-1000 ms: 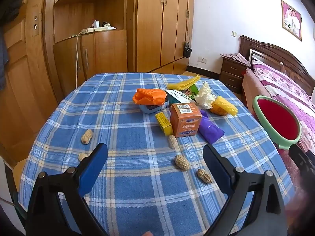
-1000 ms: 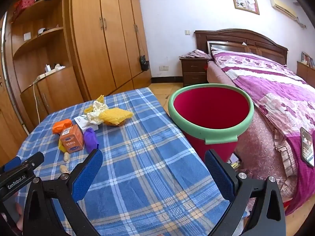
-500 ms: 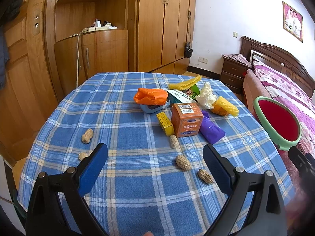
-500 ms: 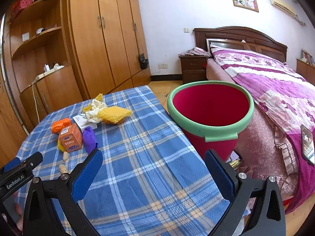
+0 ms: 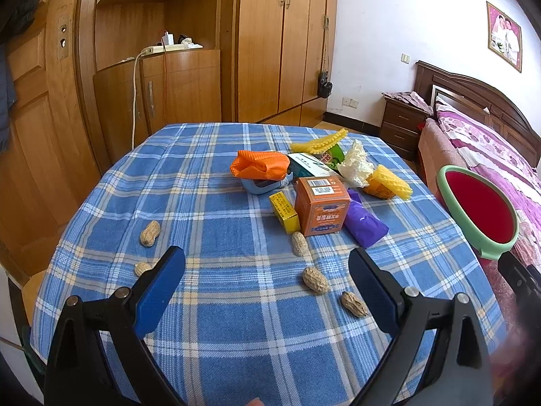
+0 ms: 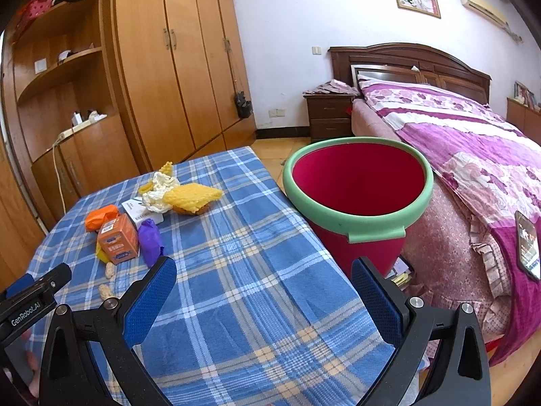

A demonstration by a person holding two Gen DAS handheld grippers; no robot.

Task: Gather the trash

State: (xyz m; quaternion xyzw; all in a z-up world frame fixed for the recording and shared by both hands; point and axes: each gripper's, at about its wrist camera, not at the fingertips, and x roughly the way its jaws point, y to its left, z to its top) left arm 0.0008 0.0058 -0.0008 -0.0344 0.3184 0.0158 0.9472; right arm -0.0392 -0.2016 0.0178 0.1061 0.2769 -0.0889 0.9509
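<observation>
Trash lies in a heap on the blue plaid tablecloth (image 5: pixel 209 209): an orange box (image 5: pixel 321 206), a small yellow box (image 5: pixel 284 212), a purple wrapper (image 5: pixel 365 225), orange foam net (image 5: pixel 260 165), yellow foam net (image 5: pixel 389 184), crumpled white paper (image 5: pixel 355 165). Several peanuts (image 5: pixel 315 280) are scattered nearer me. A red bucket with a green rim (image 6: pixel 358 186) stands off the table's right edge. My left gripper (image 5: pixel 267 264) hovers open above the peanuts. My right gripper (image 6: pixel 263 270) is open over the table's right part, near the bucket, holding nothing.
Wooden wardrobes (image 5: pixel 284 40) and a shelf unit stand behind the table. A bed with a purple floral cover (image 6: pixel 473 142) and a nightstand (image 6: pixel 329 111) lie to the right. A phone (image 6: pixel 527 245) rests on the bed.
Both views have shifted only slightly; the right view has drifted a little toward the bucket. Nothing on the table has moved and both grippers stay open.
</observation>
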